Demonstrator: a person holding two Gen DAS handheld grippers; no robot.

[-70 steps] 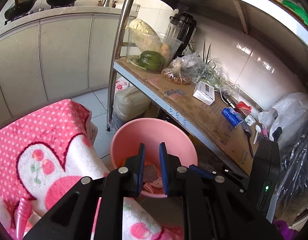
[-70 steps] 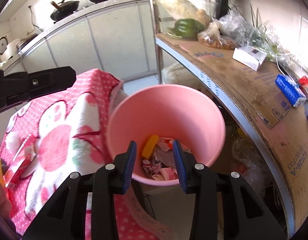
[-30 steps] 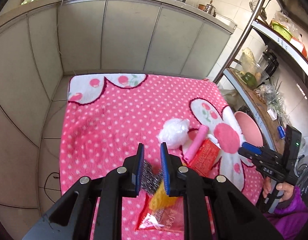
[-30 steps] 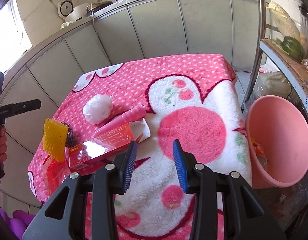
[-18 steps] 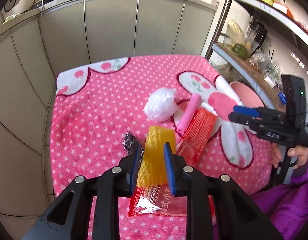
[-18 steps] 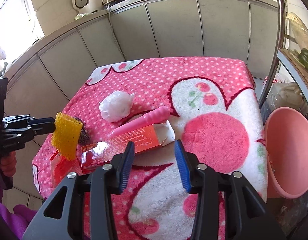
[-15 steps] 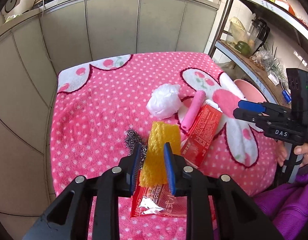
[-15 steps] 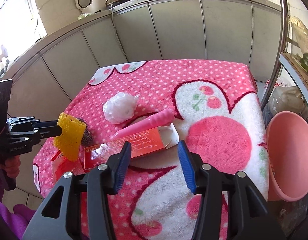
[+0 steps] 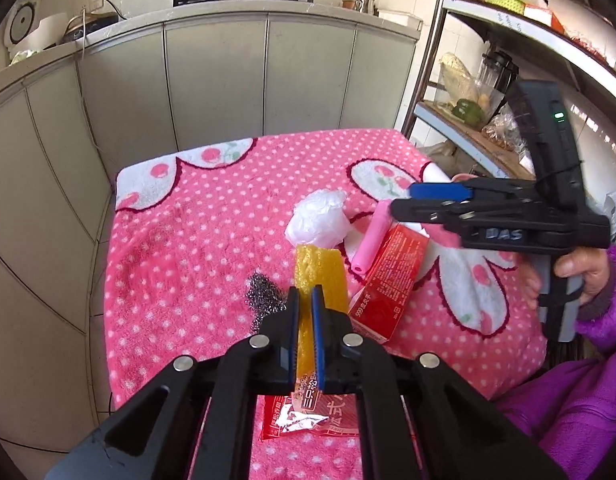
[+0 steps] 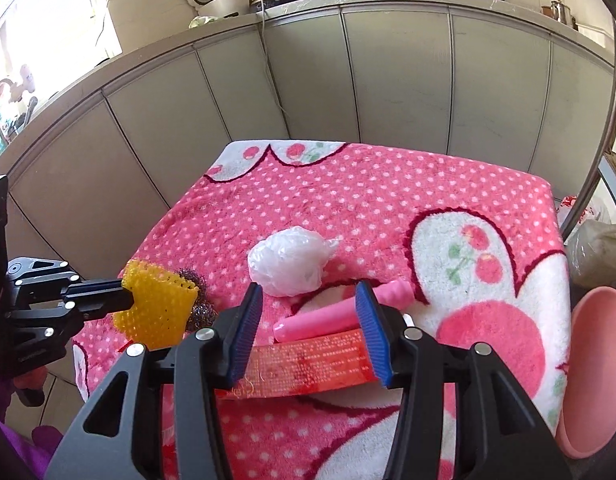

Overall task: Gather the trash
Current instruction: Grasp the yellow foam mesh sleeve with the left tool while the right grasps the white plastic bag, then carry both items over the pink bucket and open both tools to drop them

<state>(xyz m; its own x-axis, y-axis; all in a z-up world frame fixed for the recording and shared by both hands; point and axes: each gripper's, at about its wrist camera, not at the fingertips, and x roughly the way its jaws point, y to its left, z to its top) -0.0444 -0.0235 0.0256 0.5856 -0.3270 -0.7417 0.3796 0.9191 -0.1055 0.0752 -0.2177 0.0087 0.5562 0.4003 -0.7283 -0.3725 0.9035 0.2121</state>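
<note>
Left view: your left gripper (image 9: 304,304) is clamped on the yellow mesh (image 9: 319,270), lifted above the blanket (image 9: 196,240); it's light and floppy, so grip near its edge. Right view: your right gripper (image 10: 309,326) hangs apart over the red box (image 10: 308,360), stiff, take its narrow sides

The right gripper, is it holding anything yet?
No, the right gripper is open, its jaws spread above the red box without touching it.

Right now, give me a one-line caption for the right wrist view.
Open right tool hovers over red carton; left tool grips yellow mesh.
</note>
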